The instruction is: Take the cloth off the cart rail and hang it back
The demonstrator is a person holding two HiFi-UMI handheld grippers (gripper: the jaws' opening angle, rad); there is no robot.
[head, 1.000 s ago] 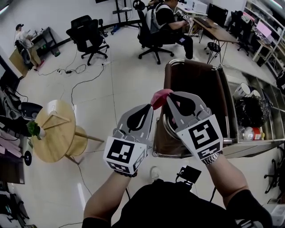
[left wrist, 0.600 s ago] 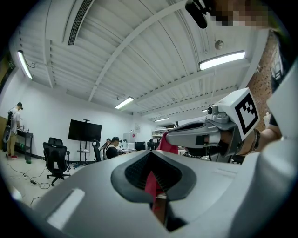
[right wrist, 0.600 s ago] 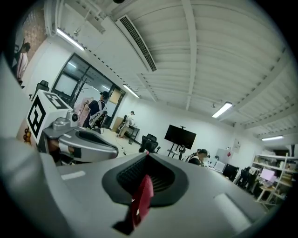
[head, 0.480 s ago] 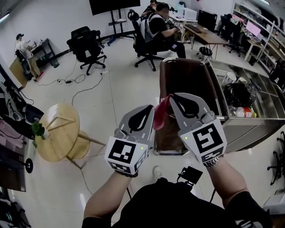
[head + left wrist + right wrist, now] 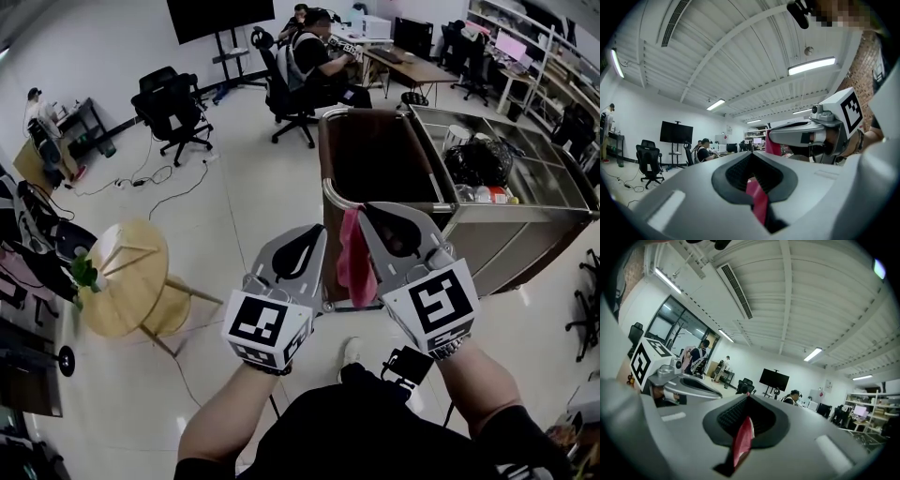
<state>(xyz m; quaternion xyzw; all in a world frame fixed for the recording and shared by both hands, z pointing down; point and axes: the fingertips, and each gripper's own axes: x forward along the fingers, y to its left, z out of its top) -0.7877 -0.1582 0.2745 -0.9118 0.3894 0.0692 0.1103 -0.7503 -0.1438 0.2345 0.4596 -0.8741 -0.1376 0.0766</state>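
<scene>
A pink cloth (image 5: 355,261) hangs in a loose strip between my two raised grippers, in front of the cart rail (image 5: 330,195) and apart from it. My left gripper (image 5: 317,236) is shut on one edge of the cloth, which shows as a pink fold (image 5: 757,202) pinched in its jaws. My right gripper (image 5: 368,214) is shut on the other edge, with pink fabric (image 5: 742,440) caught between its pads. In each gripper view the other gripper appears beside it, the two close together and pointing upward.
The steel cart (image 5: 506,217) has a brown bag (image 5: 375,155) at its near end and a black bag (image 5: 480,161) with bottles in its tray. A round wooden table (image 5: 117,277) stands to the left. Office chairs (image 5: 172,98), a seated person (image 5: 309,52) and floor cables (image 5: 150,178) lie beyond.
The cloth was bunched at the cart rail and now hangs free below the grippers, off the rail. Both grippers stayed shut on it, and the cart sits farther back in view.
</scene>
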